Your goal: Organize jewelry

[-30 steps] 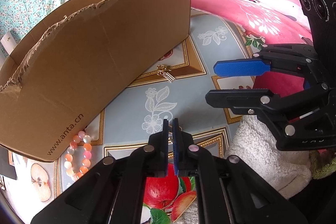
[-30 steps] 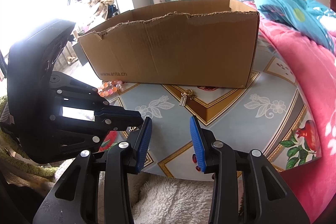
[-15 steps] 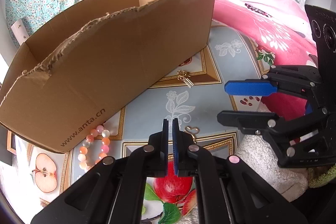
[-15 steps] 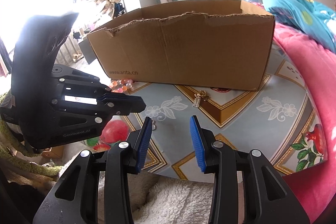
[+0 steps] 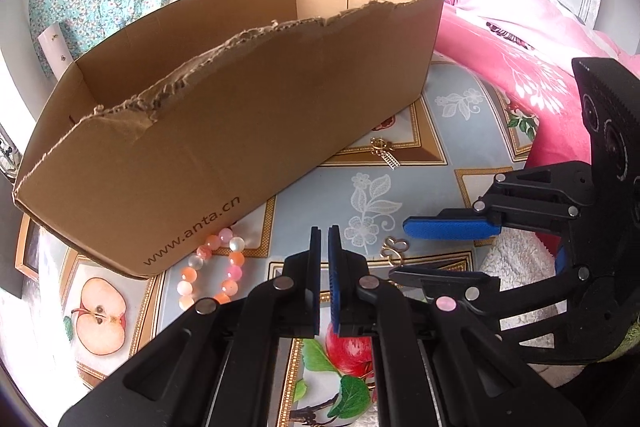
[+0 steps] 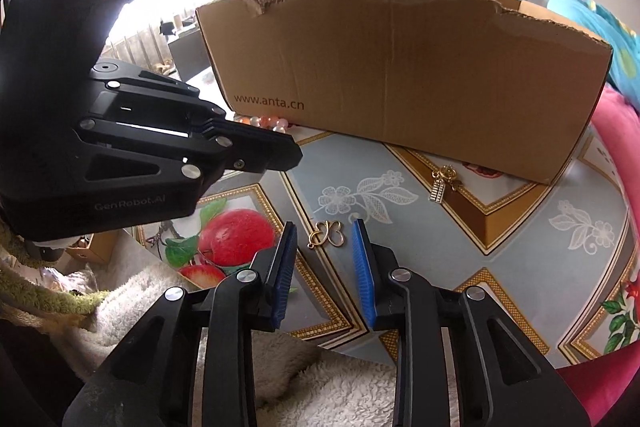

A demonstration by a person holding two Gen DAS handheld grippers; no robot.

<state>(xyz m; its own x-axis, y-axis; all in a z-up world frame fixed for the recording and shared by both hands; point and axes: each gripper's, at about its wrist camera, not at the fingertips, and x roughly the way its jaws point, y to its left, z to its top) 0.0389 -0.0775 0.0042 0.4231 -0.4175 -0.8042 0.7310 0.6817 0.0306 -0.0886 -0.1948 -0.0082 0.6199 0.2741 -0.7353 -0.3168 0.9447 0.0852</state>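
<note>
**Three pieces on the table, right gripper lining up on the nearest**

Nearest the right wrist camera, the right gripper (image 6: pixel 324 267) has its blue pads apart, and its jaws have just been closing in. Nothing is held: the small gold clasp (image 6: pixel 329 233) lies on the tablecloth (image 6: pixel 520 267) just past the tips, in line with the gap. At 9 o'clock from it, the left gripper (image 6: pixel 280 151) reaches in with its fingers pressed together and empty.

Further out, at 1 o'clock from the clasp, a gold charm pendant (image 6: pixel 442 183) rests just in front of the cardboard box (image 6: pixel 400 75). At 11 o'clock, a bead bracelet (image 6: pixel 266 123) peeks out against the foot of the box, mostly hidden by the left gripper.

As for progress, I judge the sorting barely begun: all three visible pieces lie on the cloth outside the box, so each has yet to be picked up and put away, the clasp likely first.

The left wrist view adds what the right cannot: the whole ring of pink and orange beads (image 5: pixel 212 267), and part of the box's interior over its torn front wall (image 5: pixel 240 115), where no jewelry shows, though the floor is hidden. The right view alone shows the clasp framed squarely between the pads.
</note>
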